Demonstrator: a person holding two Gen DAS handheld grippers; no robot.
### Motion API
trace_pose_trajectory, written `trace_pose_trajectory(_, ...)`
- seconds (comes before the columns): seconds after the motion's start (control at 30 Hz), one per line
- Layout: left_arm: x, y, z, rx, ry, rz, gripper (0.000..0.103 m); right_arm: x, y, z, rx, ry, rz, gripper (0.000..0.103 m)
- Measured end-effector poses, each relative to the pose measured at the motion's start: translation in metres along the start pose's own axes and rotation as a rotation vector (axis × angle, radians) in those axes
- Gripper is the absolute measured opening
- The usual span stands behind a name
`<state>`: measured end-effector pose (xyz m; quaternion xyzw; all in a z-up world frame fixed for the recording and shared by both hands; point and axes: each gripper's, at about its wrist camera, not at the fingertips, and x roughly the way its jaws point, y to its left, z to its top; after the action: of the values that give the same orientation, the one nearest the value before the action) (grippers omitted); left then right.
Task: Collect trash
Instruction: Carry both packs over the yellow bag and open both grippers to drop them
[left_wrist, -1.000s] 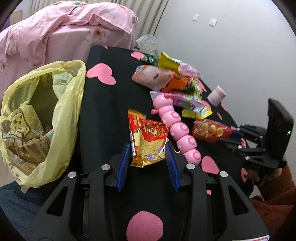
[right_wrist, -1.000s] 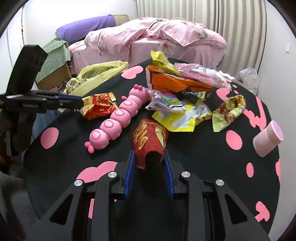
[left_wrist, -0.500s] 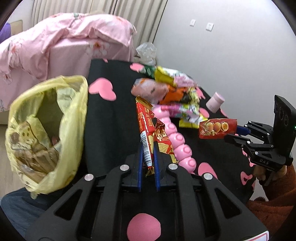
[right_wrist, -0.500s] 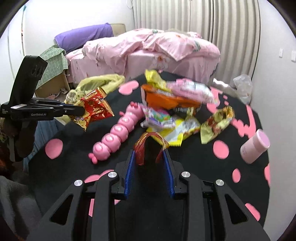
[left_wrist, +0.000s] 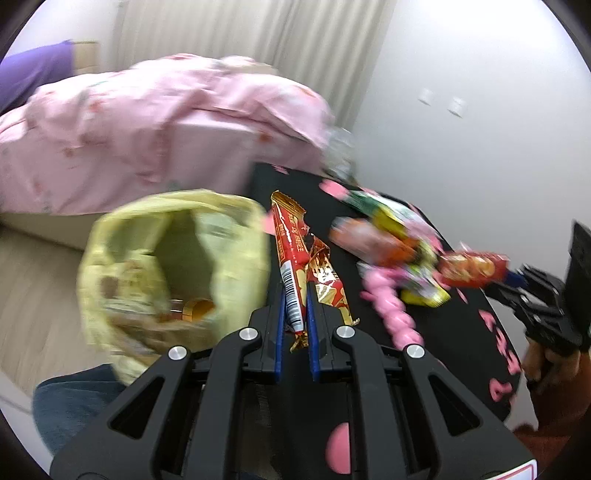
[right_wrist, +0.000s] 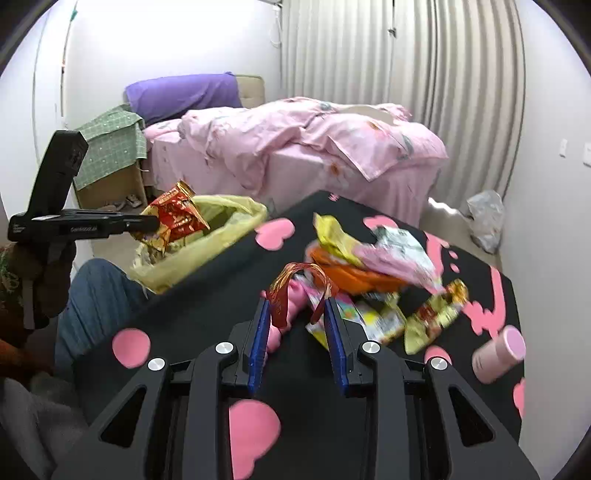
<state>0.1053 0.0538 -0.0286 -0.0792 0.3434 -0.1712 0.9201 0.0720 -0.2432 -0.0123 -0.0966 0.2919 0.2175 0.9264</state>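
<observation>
My left gripper (left_wrist: 295, 306) is shut on a red and gold snack wrapper (left_wrist: 291, 251) and holds it in the air beside the open yellow trash bag (left_wrist: 173, 266). In the right wrist view the same gripper (right_wrist: 147, 223) carries that wrapper (right_wrist: 173, 218) just over the bag's mouth (right_wrist: 221, 236). My right gripper (right_wrist: 297, 314) is shut on a second red snack wrapper (right_wrist: 280, 295), bent into an arch and lifted off the black table (right_wrist: 192, 314). In the left wrist view that wrapper (left_wrist: 472, 267) hangs from the right gripper (left_wrist: 517, 280).
A pile of wrappers (right_wrist: 369, 266) and a pink caterpillar toy (left_wrist: 391, 310) lie on the table. A pink cylinder (right_wrist: 498, 354) lies at the right edge. A pink bed (right_wrist: 314, 147) stands behind the table. The bag holds paper trash (left_wrist: 147, 314).
Both grippers have risen with their wrappers. The left one has swung left toward the trash bag; the right one has lifted higher above the table.
</observation>
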Motion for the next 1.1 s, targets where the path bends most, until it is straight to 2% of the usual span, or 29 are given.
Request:
trace_pose_trajectory(0.2,-0.012,0.068,0.011,-0.162,-0.061,0.155,0.01,0.035,0.018,0.04,-0.028,-0.032,0.096,0.029)
trace_pose_trajectory(0.3,-0.008,0.094,0.013,-0.227,-0.067,0.168,0.01,0.067,0.032,0.065,-0.04,-0.032,0.173,0.029)
trace_pose_trajectory(0.4,0.006,0.102,0.015,-0.246,-0.064,0.149,0.01,0.11,0.055,0.087,-0.096,-0.009,0.233,0.029)
trace_pose_trajectory(0.47,0.019,0.104,0.015,-0.253,-0.047,0.133,0.01,0.131,0.067,0.096,-0.122,0.004,0.253,0.029)
trace_pose_trajectory(0.63,0.049,0.119,0.015,-0.292,0.003,0.161,0.01,0.181,0.09,0.107,-0.173,0.051,0.28,0.029)
trace_pose_trajectory(0.67,0.052,0.124,0.016,-0.305,0.006,0.172,0.012,0.192,0.095,0.107,-0.183,0.067,0.284,0.029)
trace_pose_trajectory(0.7,0.053,0.127,0.016,-0.321,0.005,0.187,0.019,0.202,0.099,0.106,-0.192,0.083,0.294,0.029)
trace_pose_trajectory(0.73,0.052,0.132,0.017,-0.341,-0.004,0.194,0.032,0.208,0.101,0.105,-0.195,0.094,0.304,0.029)
trace_pose_trajectory(0.8,0.047,0.138,0.018,-0.367,-0.035,0.186,0.049,0.22,0.106,0.102,-0.201,0.123,0.313,0.035)
trace_pose_trajectory(0.83,0.043,0.139,0.019,-0.376,-0.051,0.189,0.05,0.225,0.109,0.1,-0.207,0.129,0.316,0.044)
trace_pose_trajectory(0.9,0.038,0.142,0.022,-0.382,-0.068,0.205,0.05,0.228,0.11,0.097,-0.207,0.134,0.335,0.049)
trace_pose_trajectory(0.97,0.033,0.142,0.023,-0.386,-0.087,0.226,0.051,0.227,0.11,0.095,-0.2,0.131,0.342,0.059)
trace_pose_trajectory(1.1,0.026,0.141,0.025,-0.386,-0.115,0.24,0.052,0.212,0.102,0.094,-0.187,0.105,0.337,0.062)
